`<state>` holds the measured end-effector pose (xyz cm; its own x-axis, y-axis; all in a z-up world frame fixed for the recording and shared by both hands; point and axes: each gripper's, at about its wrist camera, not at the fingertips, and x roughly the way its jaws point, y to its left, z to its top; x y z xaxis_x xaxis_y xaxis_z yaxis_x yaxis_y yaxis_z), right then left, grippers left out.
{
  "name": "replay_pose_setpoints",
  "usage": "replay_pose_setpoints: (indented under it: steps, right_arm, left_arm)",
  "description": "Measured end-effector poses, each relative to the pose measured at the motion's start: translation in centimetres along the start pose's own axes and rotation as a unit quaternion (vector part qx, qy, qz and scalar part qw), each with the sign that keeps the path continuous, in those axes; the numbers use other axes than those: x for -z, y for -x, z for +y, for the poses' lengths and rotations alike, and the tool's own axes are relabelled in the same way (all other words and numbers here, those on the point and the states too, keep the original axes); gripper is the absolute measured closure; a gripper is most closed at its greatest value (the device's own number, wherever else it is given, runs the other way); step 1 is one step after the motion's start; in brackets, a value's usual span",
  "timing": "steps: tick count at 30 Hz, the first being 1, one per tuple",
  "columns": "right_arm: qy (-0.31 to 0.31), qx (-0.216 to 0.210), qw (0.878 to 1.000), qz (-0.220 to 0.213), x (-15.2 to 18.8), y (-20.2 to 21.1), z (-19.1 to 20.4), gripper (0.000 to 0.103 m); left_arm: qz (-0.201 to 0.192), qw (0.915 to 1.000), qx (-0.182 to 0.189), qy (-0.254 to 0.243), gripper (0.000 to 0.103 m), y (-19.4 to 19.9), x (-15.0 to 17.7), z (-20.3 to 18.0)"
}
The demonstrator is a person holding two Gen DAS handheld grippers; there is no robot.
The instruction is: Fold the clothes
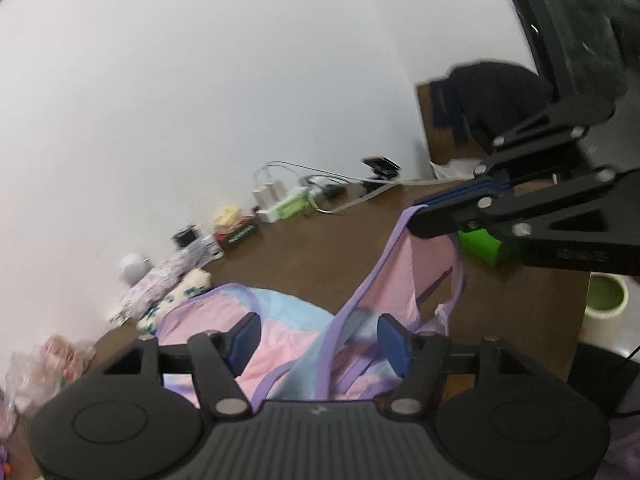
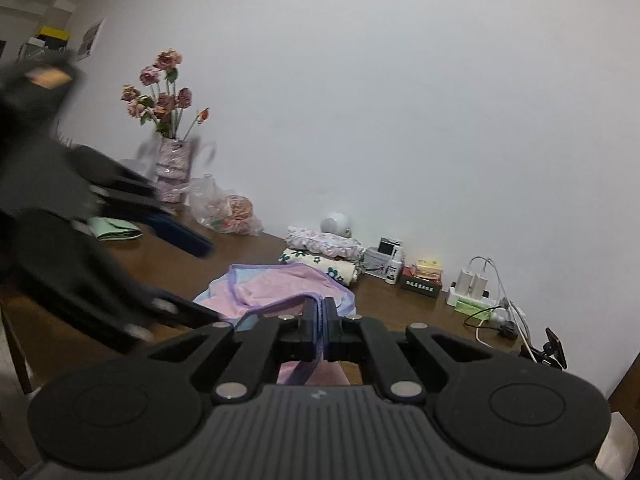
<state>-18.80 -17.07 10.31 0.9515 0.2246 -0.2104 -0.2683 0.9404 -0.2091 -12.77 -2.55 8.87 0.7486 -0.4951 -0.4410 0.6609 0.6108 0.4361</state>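
Currently right gripper clamped on purple-trimmed hem of pink-and-blue garment, lifted off brown table; left gripper jaws apart, nothing pinched. Risk: single-point hold, fabric sagging, bunching, possibly slipping out mid-fold.

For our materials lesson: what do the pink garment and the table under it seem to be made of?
Pink garment: likely thin, soft woven or knit fabric, matte; it drapes and creases, with sewn purple edging. The shut right gripper pinches that edge.

Table: looks like dark brown wood or wood veneer, smooth with a slight sheen; which one cannot be told.
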Motion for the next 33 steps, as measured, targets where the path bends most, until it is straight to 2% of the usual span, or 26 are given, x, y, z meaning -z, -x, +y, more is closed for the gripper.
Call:
replay_pose_setpoints:
  steps: [2,4,6,7,9,12,13,15,17,19,22,23,25,31,33]
  right_arm:
    - [-0.002,-0.006,1.0,0.005,0.2,0.2,0.3,0.101]
    - [0.007,-0.007,1.0,0.012,0.5,0.1,0.6,0.101]
    - [0.015,-0.006,1.0,0.018,0.8,0.0,0.8,0.101]
    - [0.014,-0.005,1.0,0.02,1.0,-0.1,0.8,0.101]
    - [0.007,-0.001,1.0,0.029,1.4,-0.5,0.7,0.101]
    - [-0.016,0.004,0.998,0.06,2.1,-2.0,0.4,0.099]
    - [-0.031,0.01,0.997,0.073,2.4,-2.7,0.4,0.096]
    - [-0.057,0.023,0.993,0.101,2.9,-4.2,0.4,0.077]
    - [-0.078,0.032,0.988,0.132,3.6,-5.7,0.4,0.077]
    - [-0.09,0.045,0.983,0.156,4.1,-6.9,0.6,0.077]
    - [-0.058,0.081,0.984,0.149,4.0,-6.9,1.3,0.072]
    - [-0.051,0.083,0.985,0.144,4.0,-6.8,1.6,0.064]
    - [-0.043,0.078,0.987,0.136,3.9,-6.5,2.1,0.063]
    - [-0.006,0.07,0.989,0.131,4.2,-6.6,4.0,0.064]
    - [0.003,0.071,0.989,0.132,4.3,-6.8,4.4,0.064]
  left_arm:
    - [0.003,0.9985,0.006,-0.055,0.041,-1.8,-0.2,-1.1]
    - [0.018,0.9951,0.012,-0.097,0.054,-3.5,-0.5,-1.3]
    - [0.039,0.9928,0.026,-0.111,0.102,-4.8,-0.7,-0.9]
    - [0.048,0.9923,0.027,-0.111,0.1,-5.2,-0.7,-0.7]
    - [0.043,0.9926,0.006,-0.113,0.101,-5.3,-0.5,-0.4]
    - [0.023,0.9973,-0.044,-0.055,0.101,-4.3,-1.0,0.8]
    - [0.012,0.9978,-0.061,-0.021,0.101,-3.5,-1.2,1.5]
    - [-0.002,0.9948,-0.092,0.044,0.101,-2.0,-1.4,2.6]
    - [-0.008,0.9878,-0.117,0.103,0.101,-0.6,-1.1,3.5]
    - [-0.004,0.9764,-0.151,0.154,0.101,0.6,-0.6,4.1]
    - [0.025,0.9555,-0.204,0.212,0.101,1.3,0.5,5.0]
    - [0.027,0.9523,-0.2,0.229,0.101,1.5,0.7,5.3]
    - [0.03,0.9458,-0.189,0.262,0.101,1.9,1.2,5.9]
    - [0.031,0.9522,-0.195,0.233,0.101,2.1,1.1,5.1]
    - [0.032,0.9515,-0.195,0.236,0.101,2.1,1.3,5.1]
